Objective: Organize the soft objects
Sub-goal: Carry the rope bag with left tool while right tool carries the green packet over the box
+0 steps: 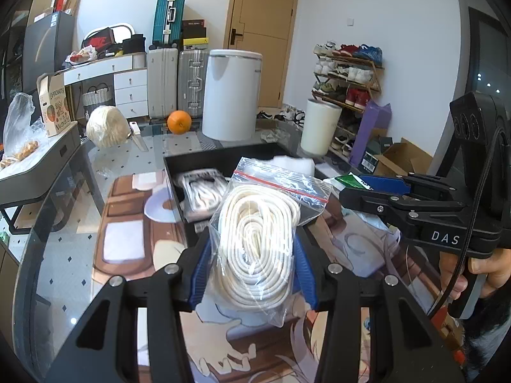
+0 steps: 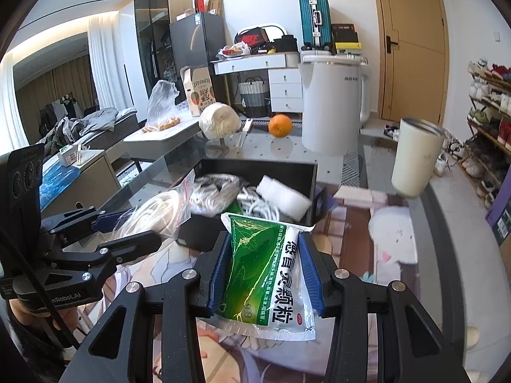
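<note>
My left gripper (image 1: 254,249) is shut on a clear zip bag of coiled white rope (image 1: 258,236), held up off the table just short of the black tray (image 1: 204,159). Its blue pads press both sides of the bag. My right gripper (image 2: 265,261) is shut on a green and white medicine sachet (image 2: 265,274), also lifted near the black tray (image 2: 255,167). That tray holds bagged white cords (image 2: 214,191), a loose white cable (image 2: 258,207) and a white foam piece (image 2: 282,196). Each gripper shows in the other's view, the right gripper (image 1: 377,188) and the left gripper (image 2: 127,229).
On the glass table stand a white kettle (image 1: 231,94), a cream tumbler (image 1: 319,127), an orange (image 1: 179,122) and a ball of white yarn (image 1: 107,126). A printed mat (image 1: 134,223) lies under the tray. A shoe rack (image 1: 348,76) stands to the right.
</note>
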Tool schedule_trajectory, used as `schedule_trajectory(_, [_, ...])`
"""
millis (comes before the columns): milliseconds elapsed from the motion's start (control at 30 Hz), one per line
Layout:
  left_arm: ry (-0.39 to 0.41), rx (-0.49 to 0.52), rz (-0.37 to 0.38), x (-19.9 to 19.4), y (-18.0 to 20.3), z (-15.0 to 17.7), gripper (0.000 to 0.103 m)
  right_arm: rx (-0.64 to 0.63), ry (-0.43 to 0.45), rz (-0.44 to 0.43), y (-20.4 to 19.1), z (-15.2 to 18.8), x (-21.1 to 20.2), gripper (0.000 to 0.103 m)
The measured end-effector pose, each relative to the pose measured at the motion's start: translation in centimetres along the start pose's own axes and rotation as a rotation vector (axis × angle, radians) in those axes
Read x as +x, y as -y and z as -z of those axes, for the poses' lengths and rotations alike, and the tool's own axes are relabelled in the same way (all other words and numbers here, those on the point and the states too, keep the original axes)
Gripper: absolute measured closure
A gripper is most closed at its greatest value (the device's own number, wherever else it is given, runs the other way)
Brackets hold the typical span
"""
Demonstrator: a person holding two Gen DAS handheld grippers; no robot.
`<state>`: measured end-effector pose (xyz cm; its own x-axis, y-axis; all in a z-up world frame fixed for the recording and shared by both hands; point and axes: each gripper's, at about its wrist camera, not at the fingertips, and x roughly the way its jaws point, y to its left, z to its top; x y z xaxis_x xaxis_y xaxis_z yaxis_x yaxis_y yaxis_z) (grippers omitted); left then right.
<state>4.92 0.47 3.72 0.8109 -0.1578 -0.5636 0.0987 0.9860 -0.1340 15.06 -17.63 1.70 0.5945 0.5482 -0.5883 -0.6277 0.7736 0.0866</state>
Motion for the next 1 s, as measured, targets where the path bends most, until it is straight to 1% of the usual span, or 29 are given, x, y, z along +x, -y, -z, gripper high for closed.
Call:
schedule_trajectory(200, [0.026,-0.019,-0.039,0.2,-0.5,-1.8,0.057,-0.035,0.013,0.017,0.1,-1.9,0.5,0.061])
schedule_trajectory(500, [0.035,-0.060,-0.094,2.0,-2.0,-4.2,0.057,-0.111,-0.003,0.004,-0.6,-3.6,3.5,0.061])
schedule_trajectory(700, [0.018,-0.080,-0.103,3.5,-2.5,-5.0,0.057,-0.141,-0.024,0.019,-0.9,-4.7,5.6,0.061])
schedule_trajectory(833, [0.000,-0.095,-0.105,4.9,-2.5,-5.2,0.057,-0.192,-0.048,0.039,-1.6,-5.4,7.4,0.061])
schedule_trajectory(1000, [-0.014,-0.123,-0.108,5.8,-3.2,-5.2,0.057,-0.240,-0.070,0.029,-2.0,-5.5,9.1,0.061])
